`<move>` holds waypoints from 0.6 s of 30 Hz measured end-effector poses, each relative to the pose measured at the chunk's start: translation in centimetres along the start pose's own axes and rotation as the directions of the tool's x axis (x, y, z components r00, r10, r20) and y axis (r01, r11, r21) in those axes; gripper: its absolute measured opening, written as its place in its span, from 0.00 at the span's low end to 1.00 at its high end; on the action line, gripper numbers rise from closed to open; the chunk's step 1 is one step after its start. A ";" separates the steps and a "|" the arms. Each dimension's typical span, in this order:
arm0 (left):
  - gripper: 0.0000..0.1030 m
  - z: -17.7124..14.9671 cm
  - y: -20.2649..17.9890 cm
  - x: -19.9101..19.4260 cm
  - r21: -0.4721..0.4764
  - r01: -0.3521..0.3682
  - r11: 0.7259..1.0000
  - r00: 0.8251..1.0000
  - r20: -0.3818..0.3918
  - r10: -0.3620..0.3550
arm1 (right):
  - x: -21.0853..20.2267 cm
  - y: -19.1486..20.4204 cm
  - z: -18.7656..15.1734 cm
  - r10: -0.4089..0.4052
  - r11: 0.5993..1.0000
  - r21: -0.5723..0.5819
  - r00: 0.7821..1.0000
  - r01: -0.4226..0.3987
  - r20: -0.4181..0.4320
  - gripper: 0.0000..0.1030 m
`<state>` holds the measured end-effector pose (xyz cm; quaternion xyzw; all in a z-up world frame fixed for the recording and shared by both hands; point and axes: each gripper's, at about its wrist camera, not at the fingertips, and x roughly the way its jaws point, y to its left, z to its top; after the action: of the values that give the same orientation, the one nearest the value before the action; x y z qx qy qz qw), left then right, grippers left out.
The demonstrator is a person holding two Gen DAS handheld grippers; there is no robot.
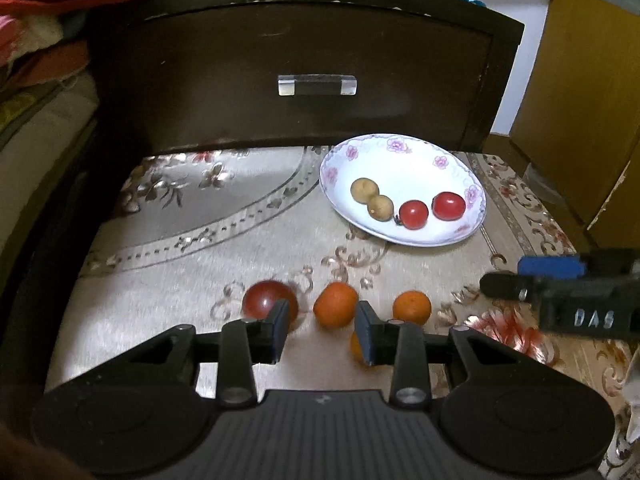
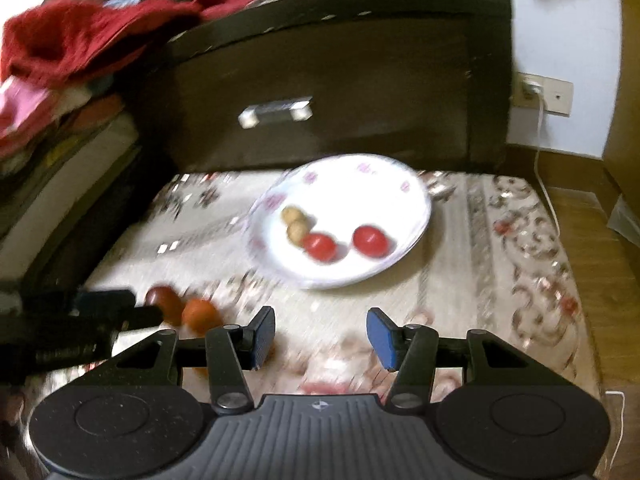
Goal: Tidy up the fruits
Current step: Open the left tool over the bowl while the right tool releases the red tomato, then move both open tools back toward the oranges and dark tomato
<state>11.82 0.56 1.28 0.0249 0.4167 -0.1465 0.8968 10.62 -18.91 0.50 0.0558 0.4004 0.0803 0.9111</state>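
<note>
Left claw (image 1: 322, 330) spread apart, empty, low over the patterned worktop (image 1: 168, 280). Just ahead of its left pad, a dark red fruit (image 1: 266, 300), partly hidden behind that pad. Ahead, between the pads, an orange (image 1: 335, 305); just ahead of the right pad, a second orange (image 1: 412, 307); a third orange fruit (image 1: 356, 347) half hidden against the inner face of the right pad — touching or not, cannot tell. Farther ahead and to the right, a white flowered plate (image 1: 412, 152) carrying two tan round fruits (image 1: 364, 189) touching each other and two red tomatoes (image 1: 414, 214) near each other. Behind the plate, a dark drawer front (image 1: 280, 52) with a clear handle (image 1: 317, 85).

Right claw (image 2: 321, 338) likewise parted and empty, above bare worktop, view blurred. Plate straight ahead of it; dark red fruit and one orange off to its left, beside the left claw's black body.
</note>
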 end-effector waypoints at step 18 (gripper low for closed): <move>0.40 -2.7 -0.7 -2.0 -0.029 -0.123 0.992 0.991 -0.055 0.121 | -0.1 1.9 -2.0 -0.029 0.998 -0.064 0.997 0.024 -0.077 0.49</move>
<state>8.42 0.77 1.12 0.0397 0.4402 -0.0840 0.8931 8.89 -16.96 -0.42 0.0188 0.4336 0.0829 0.8971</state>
